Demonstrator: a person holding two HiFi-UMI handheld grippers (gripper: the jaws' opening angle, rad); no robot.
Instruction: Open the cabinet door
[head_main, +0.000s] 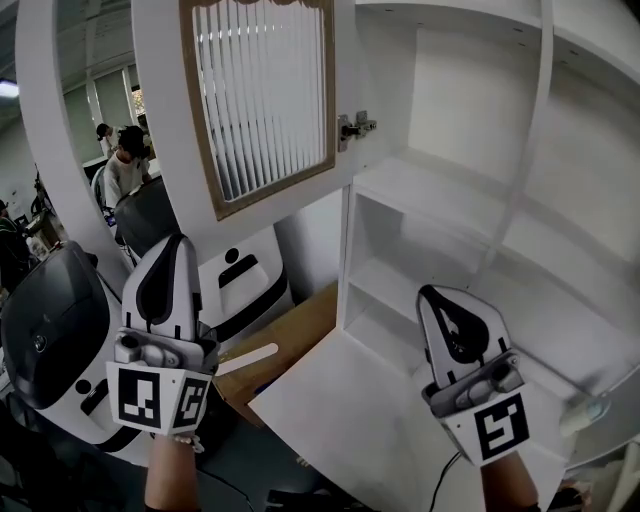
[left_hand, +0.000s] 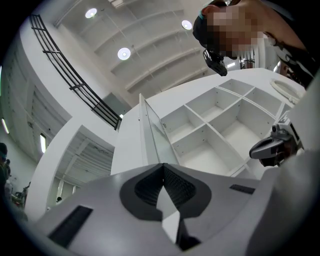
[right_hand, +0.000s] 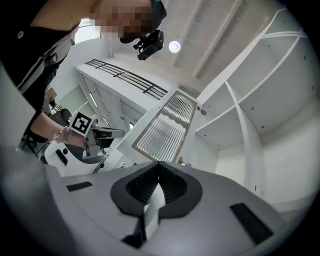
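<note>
Two empty grippers low in frame, jaws together: left gripper (head_main: 178, 242) lower left, right gripper (head_main: 433, 294) lower right. The cabinet door (head_main: 262, 100), upper centre, stands swung open; any withdrawal should steer clear of its edge.

The cabinet door (head_main: 262, 100) has a wood-toned frame around ribbed glass; the shelves (head_main: 425, 185) look matt white.

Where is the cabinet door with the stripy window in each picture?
Head view: the cabinet door is at the top middle, swung open.
Left gripper view: the door is in the centre, seen edge-on.
Right gripper view: the door is in the centre, stripy window facing us.
Shared landmark: the white shelves, right of the door every time.
</note>
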